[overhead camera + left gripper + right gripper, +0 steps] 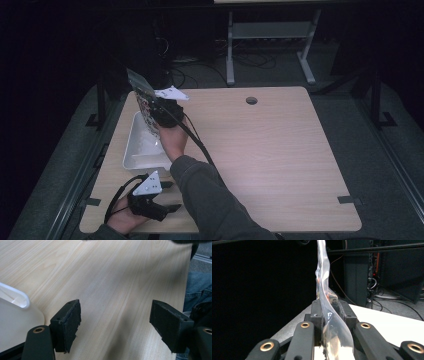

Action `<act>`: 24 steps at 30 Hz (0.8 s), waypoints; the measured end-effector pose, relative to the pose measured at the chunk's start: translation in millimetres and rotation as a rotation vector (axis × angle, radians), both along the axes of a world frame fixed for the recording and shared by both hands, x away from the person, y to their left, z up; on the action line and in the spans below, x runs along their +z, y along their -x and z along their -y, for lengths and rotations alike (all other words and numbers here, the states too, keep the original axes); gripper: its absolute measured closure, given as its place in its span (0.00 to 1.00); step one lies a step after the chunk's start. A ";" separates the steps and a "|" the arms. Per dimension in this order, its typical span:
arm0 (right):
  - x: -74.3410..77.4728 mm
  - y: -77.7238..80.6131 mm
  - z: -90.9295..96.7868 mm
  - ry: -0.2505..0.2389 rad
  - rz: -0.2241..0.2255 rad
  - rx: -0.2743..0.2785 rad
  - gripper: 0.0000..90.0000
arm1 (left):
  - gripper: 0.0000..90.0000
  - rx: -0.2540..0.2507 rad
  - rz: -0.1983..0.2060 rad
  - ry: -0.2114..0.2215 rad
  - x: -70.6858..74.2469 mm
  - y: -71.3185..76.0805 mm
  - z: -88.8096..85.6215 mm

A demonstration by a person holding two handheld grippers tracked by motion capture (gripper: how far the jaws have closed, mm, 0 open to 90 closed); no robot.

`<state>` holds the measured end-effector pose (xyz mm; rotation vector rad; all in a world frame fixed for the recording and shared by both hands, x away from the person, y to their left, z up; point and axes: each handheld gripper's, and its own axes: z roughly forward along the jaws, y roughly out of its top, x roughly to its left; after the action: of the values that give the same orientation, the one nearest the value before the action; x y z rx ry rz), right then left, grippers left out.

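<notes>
**Ana:** High view had the right gripper (159, 111) up over the far left part of the worktop (270, 150), and its fingers were clamped on a clear plastic bag (142, 97) with a speckled, reddish pattern on it.

**Ben:** Right gripper view backed that up. The bag (329, 322) ran straight between the two black fingers (315, 312), pinched thin there, and then rose upright and wavy above them. Something small and orange showed inside it just past the tips.

**Ana:** And where did the bag sit against the white tray (137, 150)?

**Ben:** It hung above the tray's far end, tilted, with its top corner leaning away past the worktop's far edge. Whether its lower edge touched the tray, I could not tell.

**Ana:** The left gripper (165, 197)?

**Ben:** Low at the near left corner, just beside the tray's near end. Left gripper view showed its fingers (68, 325) spread wide apart with bare wood between them, and the tray's white rim (17, 298) off at the left edge.

**Ana:** The right forearm, in a dark sleeve (210, 200), crossed over from the near edge.
</notes>
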<state>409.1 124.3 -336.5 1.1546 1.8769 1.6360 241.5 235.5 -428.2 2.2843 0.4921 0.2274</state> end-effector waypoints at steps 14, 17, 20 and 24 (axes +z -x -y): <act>-26.1 18.1 12.4 0.087 0.062 0.023 0.83 | 0.27 0.000 -0.003 -0.004 -0.9 0.2 0.4; -25.5 24.5 11.7 0.127 0.079 0.050 0.83 | 0.27 -0.002 -0.002 -0.005 -0.9 0.2 0.6; -25.1 28.8 9.7 0.163 0.097 0.058 0.83 | 0.27 -0.003 -0.001 -0.007 -1.0 0.3 0.8; -26.2 32.1 6.8 0.184 0.105 0.016 0.83 | 0.27 -0.002 -0.001 -0.007 -0.8 0.4 0.6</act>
<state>376.9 117.5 -362.7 0.9624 1.9273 1.4666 241.1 234.9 -429.0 2.2915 0.4898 0.2274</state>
